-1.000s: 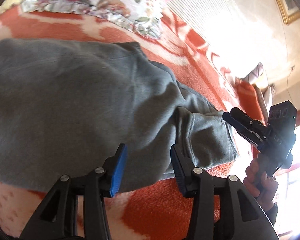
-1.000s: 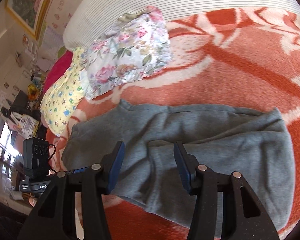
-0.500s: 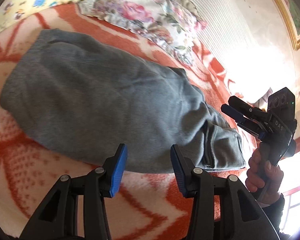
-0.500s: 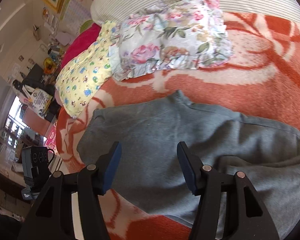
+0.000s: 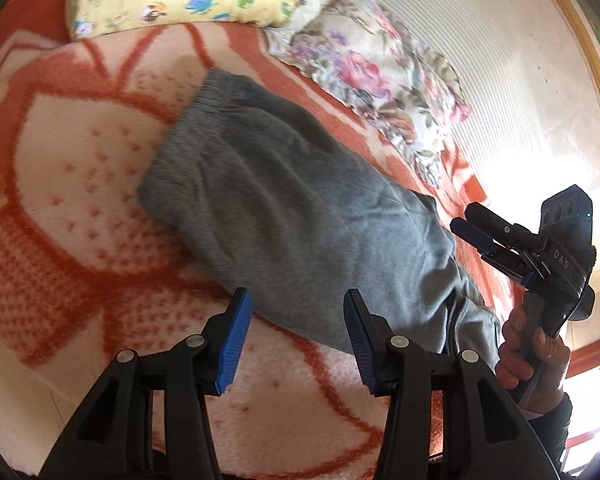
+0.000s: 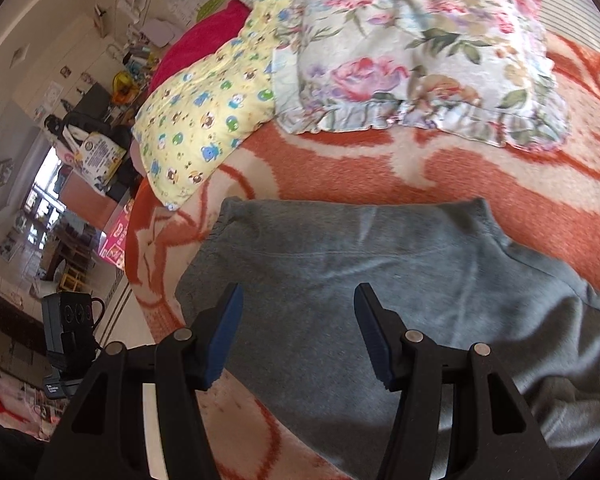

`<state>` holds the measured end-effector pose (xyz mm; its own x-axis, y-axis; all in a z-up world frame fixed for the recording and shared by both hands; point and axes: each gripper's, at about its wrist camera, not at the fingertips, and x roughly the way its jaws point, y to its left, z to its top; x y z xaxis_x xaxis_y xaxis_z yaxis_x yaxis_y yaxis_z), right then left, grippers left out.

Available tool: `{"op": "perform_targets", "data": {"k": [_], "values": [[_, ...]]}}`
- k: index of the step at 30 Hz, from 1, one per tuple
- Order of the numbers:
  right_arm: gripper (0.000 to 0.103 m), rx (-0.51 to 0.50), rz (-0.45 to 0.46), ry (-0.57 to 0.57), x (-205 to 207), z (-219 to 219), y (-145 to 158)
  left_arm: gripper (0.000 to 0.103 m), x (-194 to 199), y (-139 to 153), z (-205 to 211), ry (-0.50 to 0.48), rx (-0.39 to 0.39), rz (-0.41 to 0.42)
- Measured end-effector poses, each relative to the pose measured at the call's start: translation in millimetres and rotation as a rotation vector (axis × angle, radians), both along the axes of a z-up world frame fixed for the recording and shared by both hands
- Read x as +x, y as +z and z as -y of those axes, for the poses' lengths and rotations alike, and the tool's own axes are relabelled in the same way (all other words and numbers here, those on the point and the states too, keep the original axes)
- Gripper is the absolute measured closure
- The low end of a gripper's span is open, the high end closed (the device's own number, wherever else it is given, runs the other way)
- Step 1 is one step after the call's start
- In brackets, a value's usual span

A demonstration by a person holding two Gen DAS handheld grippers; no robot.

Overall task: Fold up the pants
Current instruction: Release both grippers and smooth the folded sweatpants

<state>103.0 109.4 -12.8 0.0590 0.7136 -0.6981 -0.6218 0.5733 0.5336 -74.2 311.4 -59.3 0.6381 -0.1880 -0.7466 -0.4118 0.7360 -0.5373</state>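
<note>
Grey sweatpants lie folded lengthwise on an orange and cream blanket, waistband toward the pillows and cuffs at the lower right. They also fill the lower part of the right wrist view. My left gripper is open and empty, held above the near edge of the pants. My right gripper is open and empty above the pants' upper part; it also shows in the left wrist view, held over the leg end.
A yellow cartoon-print pillow and a floral pillow lie at the head of the bed, with a pink cushion behind. The bed's edge drops off at the left. A striped headboard stands behind.
Both grippers have pulled back and swung toward the waistband end, so more of the pants and pillows shows. Both stay open and empty. The pants have not moved.
</note>
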Motion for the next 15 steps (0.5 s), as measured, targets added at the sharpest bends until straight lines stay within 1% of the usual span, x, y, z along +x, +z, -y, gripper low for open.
{"op": "perform_targets", "data": {"k": [5, 8, 9, 15], "values": [[0.043, -0.042, 0.024, 0.099, 4.6, -42.7, -0.6, 0.053, -10.9, -7.9, -21.6, 0.071, -0.028, -0.013], [0.040, -0.072, 0.048, 0.158, 7.0, -70.2, 0.0, 0.048, -17.3, -14.1, -35.9, 0.140, -0.055, -0.015], [0.039, -0.081, 0.056, 0.178, 7.4, -79.1, 0.1, 0.048, -18.4, -16.0, -39.5, 0.156, -0.060, -0.016], [0.038, -0.137, 0.121, 0.307, 12.1, -142.2, -2.9, 0.048, -12.4, -28.6, -54.7, 0.181, -0.088, -0.031]]}}
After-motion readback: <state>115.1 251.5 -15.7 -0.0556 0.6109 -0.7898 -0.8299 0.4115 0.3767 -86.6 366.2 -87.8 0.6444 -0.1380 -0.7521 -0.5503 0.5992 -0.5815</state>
